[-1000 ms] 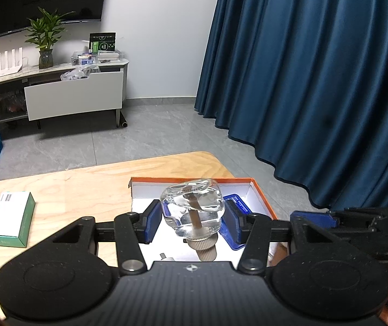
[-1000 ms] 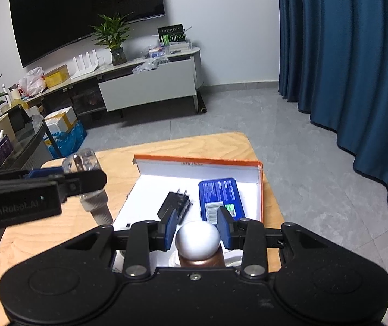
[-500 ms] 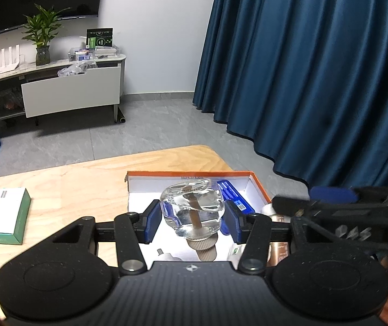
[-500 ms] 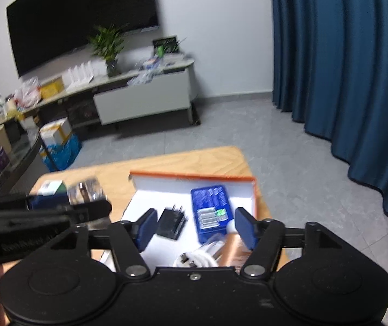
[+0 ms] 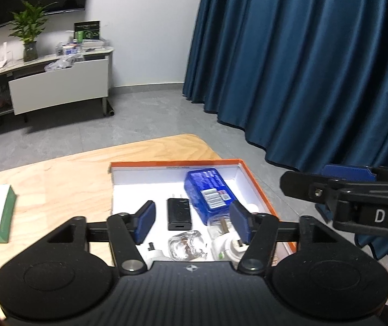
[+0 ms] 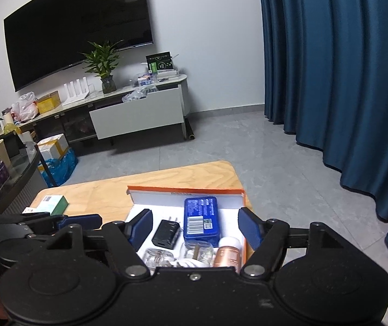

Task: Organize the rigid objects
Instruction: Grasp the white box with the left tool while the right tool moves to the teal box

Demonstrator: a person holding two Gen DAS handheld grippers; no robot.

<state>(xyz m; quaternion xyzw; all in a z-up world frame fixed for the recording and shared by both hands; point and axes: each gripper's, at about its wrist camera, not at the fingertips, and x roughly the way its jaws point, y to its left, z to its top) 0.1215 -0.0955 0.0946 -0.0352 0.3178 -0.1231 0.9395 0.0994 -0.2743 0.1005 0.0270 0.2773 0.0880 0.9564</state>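
With both sets of jaws opening and holding nothing, the left gripper (image 5: 191,221) could clip the clear glass bottle (image 5: 187,245) lying loose in the orange-rimmed box (image 5: 251,174) just below its jaws. The right gripper (image 6: 194,231) hangs above the copper bottle (image 6: 228,255).

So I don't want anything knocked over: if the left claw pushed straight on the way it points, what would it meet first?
Probably the clear glass bottle lying in the orange-rimmed box, just ahead between its opening fingers; depth is hard to judge.
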